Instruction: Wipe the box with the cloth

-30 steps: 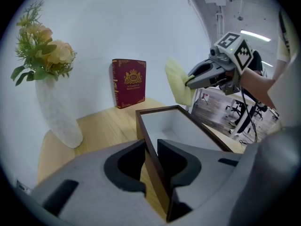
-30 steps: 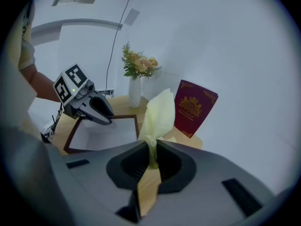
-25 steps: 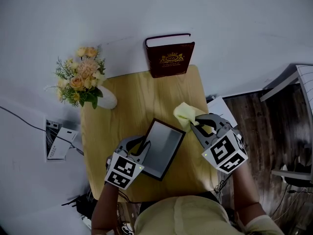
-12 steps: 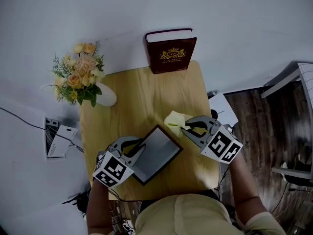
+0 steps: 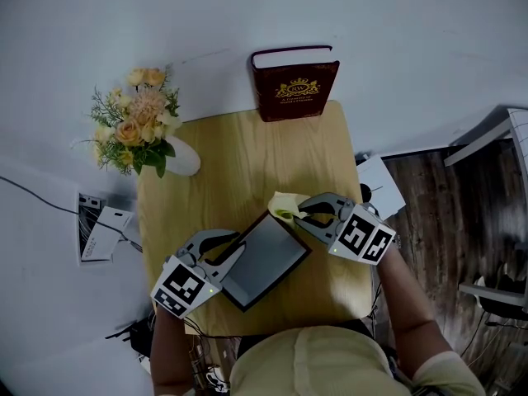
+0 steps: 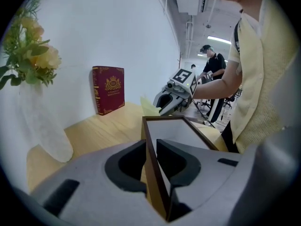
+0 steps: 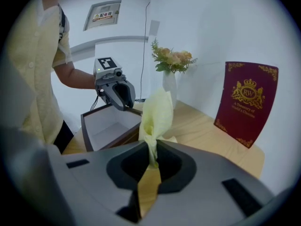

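The left hand-held gripper [image 5: 238,251] is clamping a wall of the brown box [image 5: 268,258], steadying it on the table [image 5: 239,163], while the right hand-held gripper [image 5: 299,216] is pinching a yellow cloth [image 5: 282,205] at its far corner, ready for wiping.

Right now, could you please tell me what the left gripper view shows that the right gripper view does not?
Only the left gripper view shows a second person standing in the background, and looks along the left tongs clamped on the box's wall. Only the right gripper view shows a wall sign and cable, and looks along the right tongs pinching the yellow cloth. Both show the box, red book, flowers and wooden table.
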A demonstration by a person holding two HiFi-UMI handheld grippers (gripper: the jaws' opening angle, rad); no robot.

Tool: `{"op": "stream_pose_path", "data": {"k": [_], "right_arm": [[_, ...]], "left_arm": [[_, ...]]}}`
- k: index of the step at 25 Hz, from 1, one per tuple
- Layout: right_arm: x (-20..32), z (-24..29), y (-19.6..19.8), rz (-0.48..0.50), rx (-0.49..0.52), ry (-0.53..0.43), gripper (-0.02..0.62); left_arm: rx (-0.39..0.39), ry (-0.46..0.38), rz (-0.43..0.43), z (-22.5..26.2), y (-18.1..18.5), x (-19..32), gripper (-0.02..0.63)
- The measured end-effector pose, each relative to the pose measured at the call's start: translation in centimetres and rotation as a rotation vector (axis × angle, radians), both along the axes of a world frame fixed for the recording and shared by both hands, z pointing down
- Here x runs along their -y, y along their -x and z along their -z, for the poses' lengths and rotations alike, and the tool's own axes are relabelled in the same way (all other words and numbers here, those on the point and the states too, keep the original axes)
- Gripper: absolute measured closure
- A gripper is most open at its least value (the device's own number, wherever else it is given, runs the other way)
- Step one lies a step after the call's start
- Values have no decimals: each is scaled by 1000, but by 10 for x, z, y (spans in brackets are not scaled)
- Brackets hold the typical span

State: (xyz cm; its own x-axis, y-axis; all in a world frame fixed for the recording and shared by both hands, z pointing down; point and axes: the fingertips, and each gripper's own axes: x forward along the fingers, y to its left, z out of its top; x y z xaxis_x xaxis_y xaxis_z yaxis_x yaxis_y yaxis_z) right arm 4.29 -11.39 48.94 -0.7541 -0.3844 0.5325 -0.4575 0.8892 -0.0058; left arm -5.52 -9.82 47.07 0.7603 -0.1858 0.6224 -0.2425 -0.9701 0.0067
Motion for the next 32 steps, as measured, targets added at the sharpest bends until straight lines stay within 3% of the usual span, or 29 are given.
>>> {"op": "stream_pose_path", "data": {"k": [4,9,15,23,32], "right_arm": [[-2,-2,7,53,1,14,552],[-8,-3,9,71,12,26,552],[-24,-5,1,92,6,55,552],[-42,-5,-12,72,-19,81,552],[-59,-2,-21,22,-40,81,552]], "left_arm": [[-14,-42,63,7,8,3,517],[-90,-132,209,28,25,11,509],[-177,-131,387,50,42,10,509],[-193,-200,606,42,79,-2,511],[-161,-189,828,25,105,-38,511]]}}
